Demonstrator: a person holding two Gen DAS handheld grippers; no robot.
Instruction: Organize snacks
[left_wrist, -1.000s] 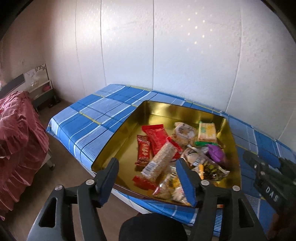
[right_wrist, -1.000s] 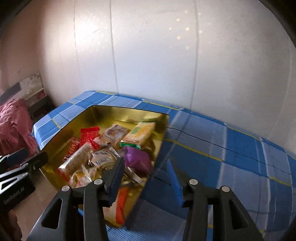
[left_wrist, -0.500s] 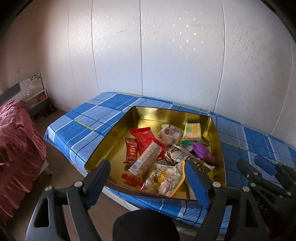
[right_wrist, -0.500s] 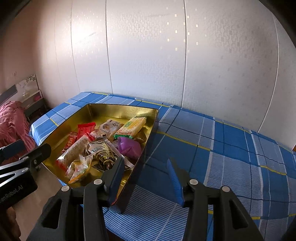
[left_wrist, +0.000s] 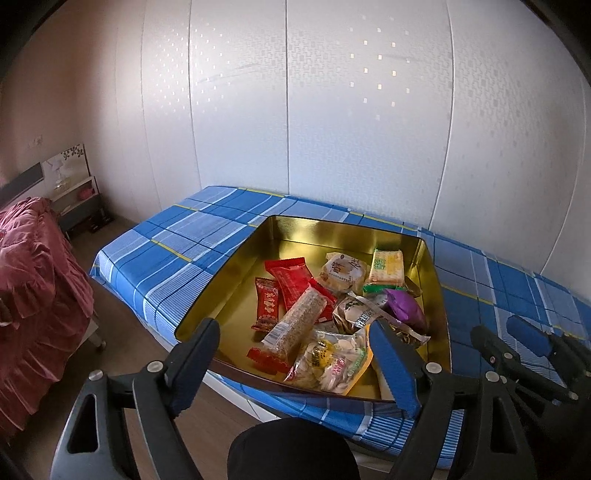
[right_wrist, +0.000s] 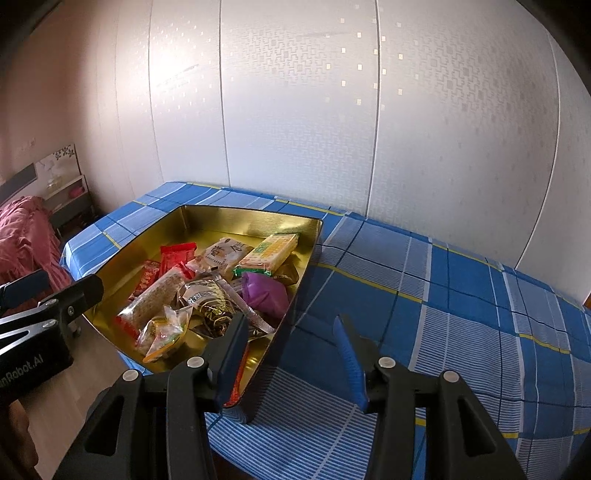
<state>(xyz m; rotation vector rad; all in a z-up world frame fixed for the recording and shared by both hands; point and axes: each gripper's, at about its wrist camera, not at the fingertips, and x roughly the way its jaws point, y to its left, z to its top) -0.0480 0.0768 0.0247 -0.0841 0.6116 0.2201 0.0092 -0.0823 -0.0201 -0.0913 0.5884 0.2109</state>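
A gold tin tray (left_wrist: 236, 280) (right_wrist: 207, 221) sits on the blue plaid tablecloth (left_wrist: 177, 236) (right_wrist: 443, 295) and holds several wrapped snacks: red packets (left_wrist: 291, 280), a long cereal bar (left_wrist: 295, 325), a purple packet (left_wrist: 404, 312) (right_wrist: 264, 291), a yellow cracker pack (left_wrist: 386, 266) (right_wrist: 271, 251). My left gripper (left_wrist: 295, 362) is open and empty, above the tray's near edge. My right gripper (right_wrist: 291, 350) is open and empty, over the tray's right wall; it also shows in the left wrist view (left_wrist: 517, 339).
A white panelled wall (right_wrist: 332, 110) stands behind the table. A bed with a red cover (left_wrist: 33, 277) and a small bedside shelf (left_wrist: 77, 199) are at the left. Wood floor (left_wrist: 147, 413) lies below the table's near edge.
Both grippers have pulled back and up from the tray, so the tray looks smaller and more of the wall and tablecloth shows. Both stay open. The snacks have not moved.
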